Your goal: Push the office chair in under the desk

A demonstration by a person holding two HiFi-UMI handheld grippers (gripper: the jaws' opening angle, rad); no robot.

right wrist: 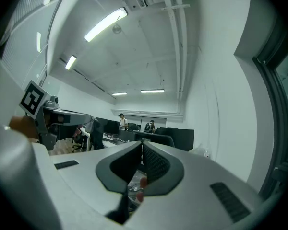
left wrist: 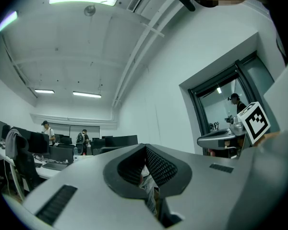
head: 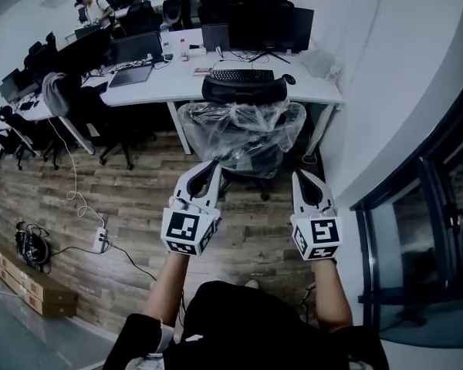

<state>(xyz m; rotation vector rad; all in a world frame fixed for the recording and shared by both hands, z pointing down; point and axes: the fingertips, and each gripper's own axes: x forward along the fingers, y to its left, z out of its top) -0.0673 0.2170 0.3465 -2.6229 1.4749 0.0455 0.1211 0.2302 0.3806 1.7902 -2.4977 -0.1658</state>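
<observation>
Holding one in each hand, the person has the left tool and the right tool level and side by side, both clenched: the jaws meet at the tips and grasp nothing. Each tool carries a cube with black and white square markers.

Just ahead of the tips stands the chair, its back turned to the person. It is black, with a curved headrest, and the back is wrapped in clear, wrinkled plastic. Whether the left tip touches the plastic I cannot tell.

Under it is a wood-pattern floor; to the left lie a white power strip with a long cable, and a cardboard box.

The chair is against the front edge of the white surface, directly before a black keyboard and a mouse. Dark monitors stand behind them. On the right is a white wall with a dark-framed glass door. Far back, more desks and two people.
</observation>
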